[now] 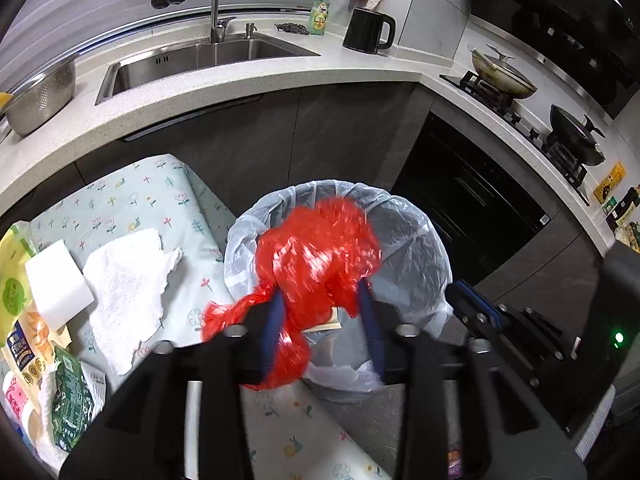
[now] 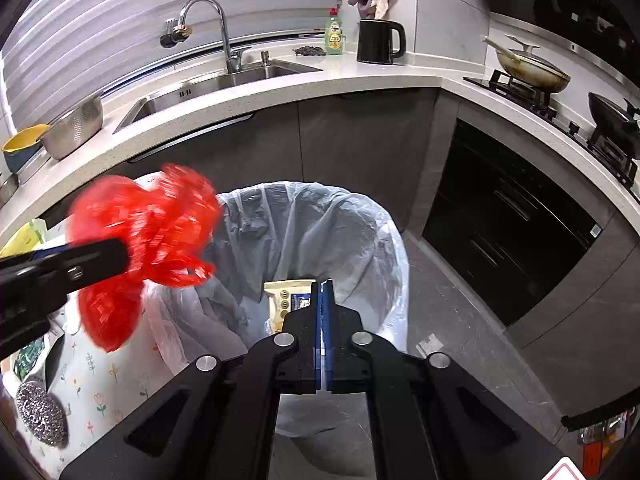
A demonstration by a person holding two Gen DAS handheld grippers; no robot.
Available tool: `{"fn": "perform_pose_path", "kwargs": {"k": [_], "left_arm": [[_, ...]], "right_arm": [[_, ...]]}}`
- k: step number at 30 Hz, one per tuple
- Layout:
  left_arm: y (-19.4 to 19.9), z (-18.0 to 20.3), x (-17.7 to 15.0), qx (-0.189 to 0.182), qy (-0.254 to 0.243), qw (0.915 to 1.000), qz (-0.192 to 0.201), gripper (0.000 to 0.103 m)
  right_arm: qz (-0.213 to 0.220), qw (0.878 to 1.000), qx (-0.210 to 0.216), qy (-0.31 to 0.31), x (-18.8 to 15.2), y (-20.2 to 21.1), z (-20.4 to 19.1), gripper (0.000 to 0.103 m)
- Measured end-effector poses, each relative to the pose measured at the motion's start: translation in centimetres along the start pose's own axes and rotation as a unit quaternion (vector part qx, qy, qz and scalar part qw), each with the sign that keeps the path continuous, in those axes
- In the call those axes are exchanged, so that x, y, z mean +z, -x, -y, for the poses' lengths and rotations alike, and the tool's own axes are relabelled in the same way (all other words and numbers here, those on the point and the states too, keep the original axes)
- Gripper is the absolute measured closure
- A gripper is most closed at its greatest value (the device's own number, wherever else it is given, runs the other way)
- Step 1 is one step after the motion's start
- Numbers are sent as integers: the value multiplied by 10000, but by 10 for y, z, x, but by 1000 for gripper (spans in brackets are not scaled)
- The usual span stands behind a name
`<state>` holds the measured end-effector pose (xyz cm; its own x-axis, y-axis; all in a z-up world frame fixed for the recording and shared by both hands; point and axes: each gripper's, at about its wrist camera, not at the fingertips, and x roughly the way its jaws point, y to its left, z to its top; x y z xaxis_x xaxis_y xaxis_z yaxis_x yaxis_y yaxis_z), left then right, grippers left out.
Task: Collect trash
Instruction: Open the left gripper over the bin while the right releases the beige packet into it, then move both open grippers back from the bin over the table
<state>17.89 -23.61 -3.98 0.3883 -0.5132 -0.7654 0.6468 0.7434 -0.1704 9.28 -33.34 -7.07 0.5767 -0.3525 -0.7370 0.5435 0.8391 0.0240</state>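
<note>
Red plastic bag [image 1: 316,264]: crumpled, glossy, motion-blurred; sits over the left rim of the trash bin [image 1: 420,248], with a twisted tail trailing further left of the bin.
Trash bin: round, upright, lined with a translucent white bag folded over its rim; open at the top.
Snack wrapper [image 2: 290,296]: cream and blue, printed, lying inside the bin near the bottom.
Paper towel [image 1: 124,292]: white, crumpled, torn at the edges; lies flat to the left of the bin.
Green packet [image 1: 72,404]: creased, lies left of the bin, nearer than the paper towel.
</note>
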Motion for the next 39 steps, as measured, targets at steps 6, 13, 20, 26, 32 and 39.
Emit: {"fn": "perform_pose_path", "kwargs": {"k": [6, 13, 20, 26, 32, 39], "left_arm": [[9, 2, 1, 39, 5, 9996, 271, 37], [27, -12, -1, 274, 221, 9985, 427, 31], [55, -38, -12, 525, 518, 9957, 566, 31], [81, -58, -29, 791, 676, 9924, 660, 31], [106, -88, -49, 1059, 940, 9877, 666, 28], [136, -128, -80, 1405, 1278, 9797, 646, 26]], "right_arm": [[80, 9998, 60, -147, 0, 11, 9, 85], [182, 9996, 188, -106, 0, 25, -1, 73], [287, 9987, 416, 52, -2, 47, -26, 66], [385, 9969, 623, 274, -4, 67, -55, 57], [452, 9936, 899, 510, -13, 89, -90, 46], [423, 9888, 1184, 809, -30, 110, -130, 36]]}}
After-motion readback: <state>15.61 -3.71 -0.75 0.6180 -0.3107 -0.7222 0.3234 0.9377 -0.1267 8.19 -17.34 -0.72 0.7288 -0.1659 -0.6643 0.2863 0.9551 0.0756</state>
